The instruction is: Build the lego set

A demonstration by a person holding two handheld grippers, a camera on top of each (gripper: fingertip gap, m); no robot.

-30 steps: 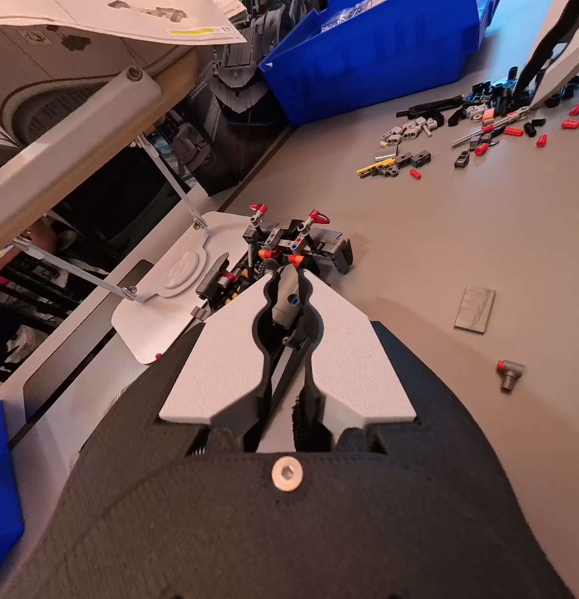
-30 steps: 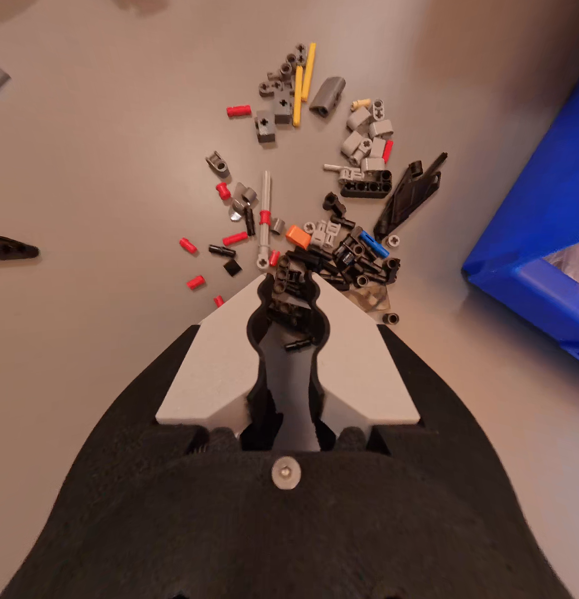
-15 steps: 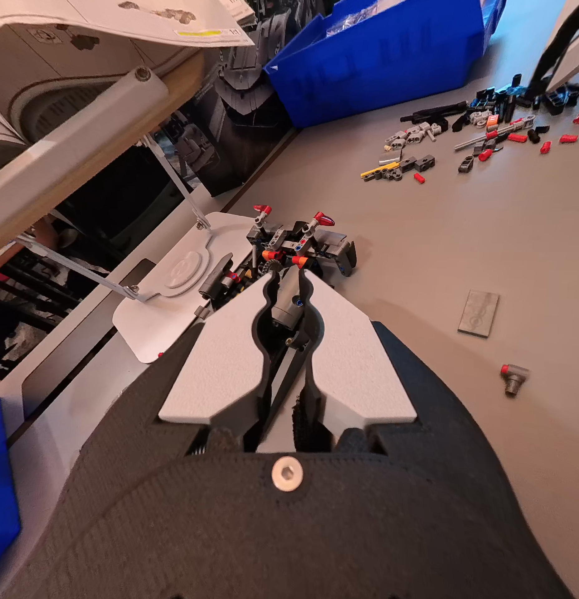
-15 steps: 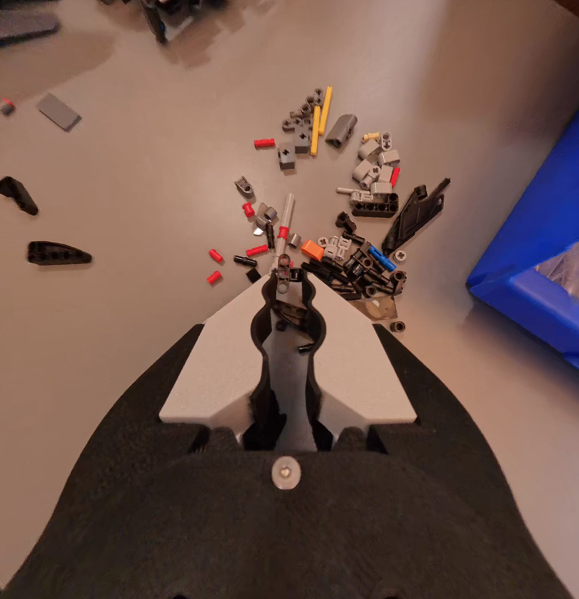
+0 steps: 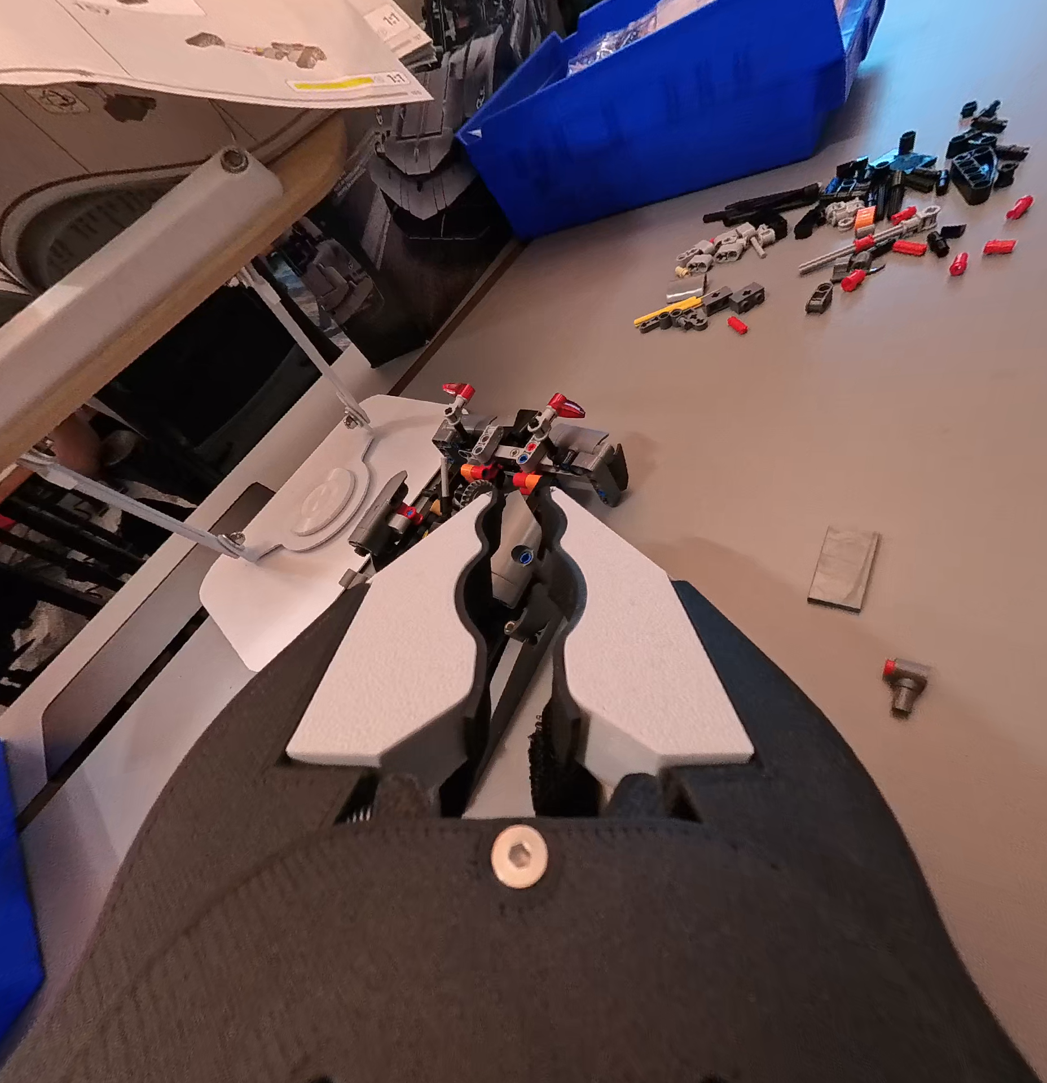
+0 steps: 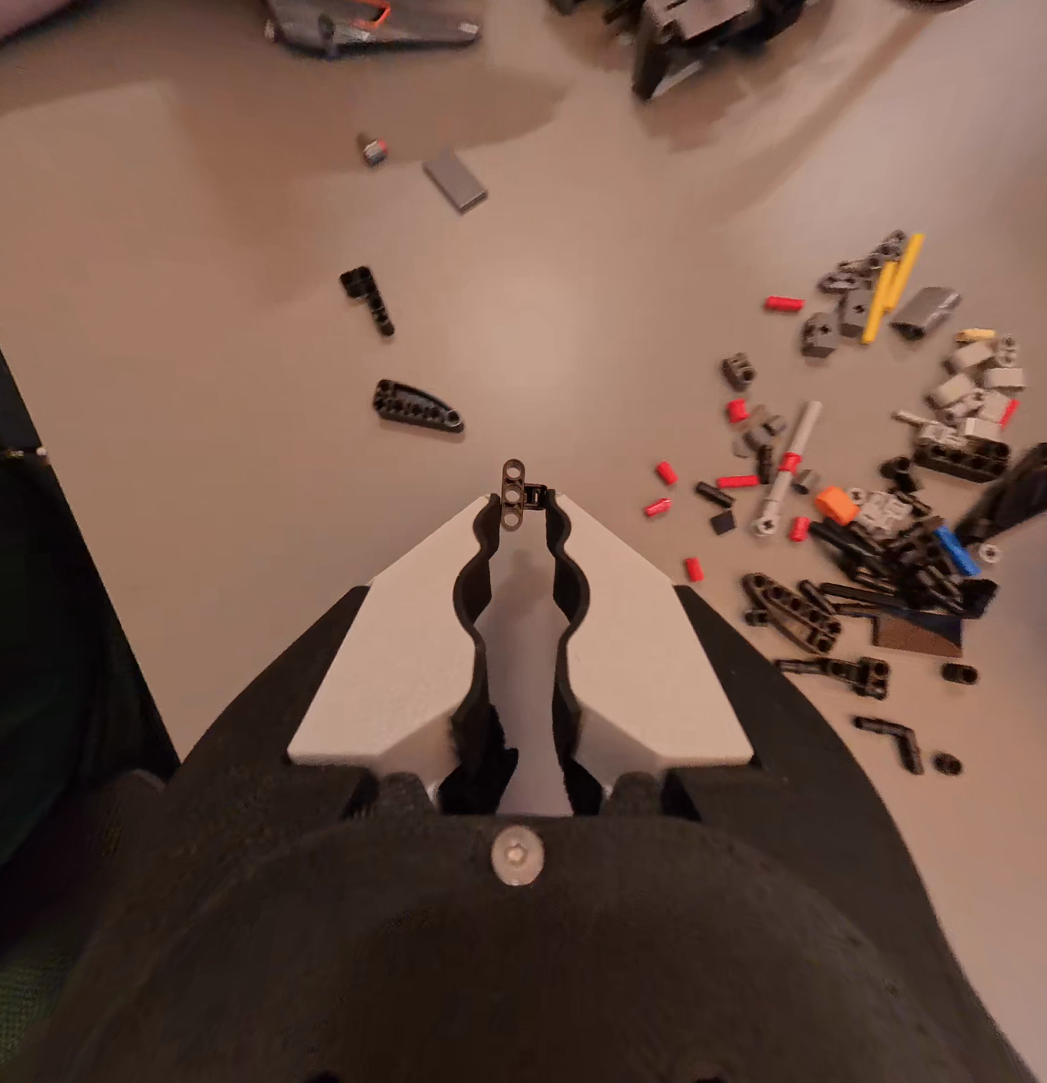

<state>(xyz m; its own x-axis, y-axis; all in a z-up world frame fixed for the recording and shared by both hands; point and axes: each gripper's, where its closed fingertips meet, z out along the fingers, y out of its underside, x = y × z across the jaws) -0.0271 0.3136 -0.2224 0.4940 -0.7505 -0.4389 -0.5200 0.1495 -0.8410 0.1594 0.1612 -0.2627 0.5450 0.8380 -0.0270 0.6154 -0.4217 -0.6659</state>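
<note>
Right claw lifted off parts pile, now gripping three-hole beam.

place: looks like a hobby/work desk indoors, exact room type unclear
surface: plain grey table w/ loose lego pieces scattered on it
storage: blue bin at the table's far side
reference: open instruction booklet on a raised stand, white base plate
</note>
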